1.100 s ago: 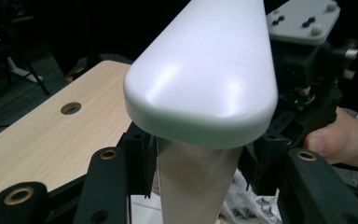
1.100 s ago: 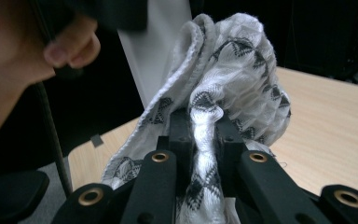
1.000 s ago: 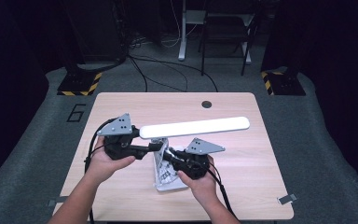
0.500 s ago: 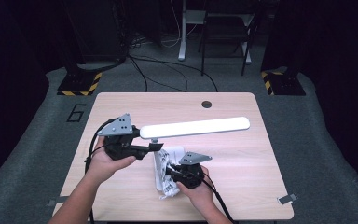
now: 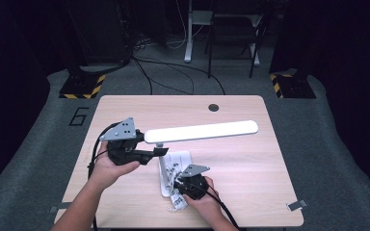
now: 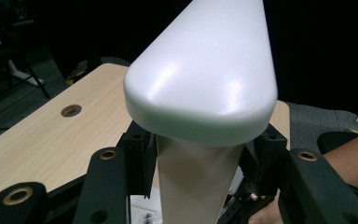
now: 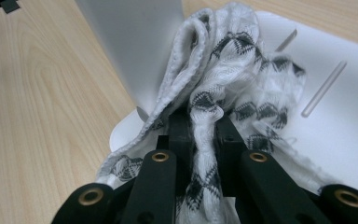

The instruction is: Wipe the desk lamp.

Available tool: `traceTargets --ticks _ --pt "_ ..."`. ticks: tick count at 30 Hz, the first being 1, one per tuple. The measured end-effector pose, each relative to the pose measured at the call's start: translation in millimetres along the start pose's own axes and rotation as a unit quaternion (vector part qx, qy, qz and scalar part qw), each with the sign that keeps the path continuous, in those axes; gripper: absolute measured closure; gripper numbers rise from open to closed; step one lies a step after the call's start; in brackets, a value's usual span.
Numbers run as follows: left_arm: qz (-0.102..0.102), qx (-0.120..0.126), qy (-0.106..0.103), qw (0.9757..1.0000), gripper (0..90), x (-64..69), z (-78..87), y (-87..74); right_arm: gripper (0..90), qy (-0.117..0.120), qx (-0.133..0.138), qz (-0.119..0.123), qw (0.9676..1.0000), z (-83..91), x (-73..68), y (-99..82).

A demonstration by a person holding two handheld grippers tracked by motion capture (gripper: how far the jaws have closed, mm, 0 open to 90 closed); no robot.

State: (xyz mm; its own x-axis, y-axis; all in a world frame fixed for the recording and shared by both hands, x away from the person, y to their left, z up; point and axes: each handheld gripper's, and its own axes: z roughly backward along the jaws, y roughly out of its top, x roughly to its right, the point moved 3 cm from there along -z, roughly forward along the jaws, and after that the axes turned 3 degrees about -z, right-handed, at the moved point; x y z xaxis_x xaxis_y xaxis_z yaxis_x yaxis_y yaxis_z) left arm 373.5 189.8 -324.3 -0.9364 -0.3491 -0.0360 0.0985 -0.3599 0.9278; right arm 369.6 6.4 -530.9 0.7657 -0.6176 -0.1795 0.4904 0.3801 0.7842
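Cloth [image 7: 205, 154] pinched in rt claw [image 7: 200, 135].

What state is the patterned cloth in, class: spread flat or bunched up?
Bunched up. The cloth is gathered into folds, pinched between the right gripper jaws and pressed against the lamp's white base.

The lamp head [image 5: 201, 131] is clamped at its left end in the left claw [image 5: 160, 151]. Below and right of that claw, a cloth [image 7: 223, 88] is pinched in the right claw [image 5: 177, 185] on the lamp base [image 5: 165, 185].
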Motion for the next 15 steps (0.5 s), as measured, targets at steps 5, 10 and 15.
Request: traceTargets --ticks 5,10,15 --pt "0.011 0.012 -0.010 0.9998 41.9 1.4 -1.6 -11.9 80.7 0.005 0.004 -0.006 1.0000 0.0 2.3 -1.5" --pt "0.015 0.012 -0.003 0.9998 39.4 -1.4 -3.5 -24.8 80.6 0.005 0.008 -0.008 0.9999 0.1 3.0 -2.2" --pt "0.027 0.004 0.000 0.9996 36.1 -3.2 -10.7 -44.4 80.6 0.005 0.011 -0.019 0.9997 0.7 3.3 -3.3"
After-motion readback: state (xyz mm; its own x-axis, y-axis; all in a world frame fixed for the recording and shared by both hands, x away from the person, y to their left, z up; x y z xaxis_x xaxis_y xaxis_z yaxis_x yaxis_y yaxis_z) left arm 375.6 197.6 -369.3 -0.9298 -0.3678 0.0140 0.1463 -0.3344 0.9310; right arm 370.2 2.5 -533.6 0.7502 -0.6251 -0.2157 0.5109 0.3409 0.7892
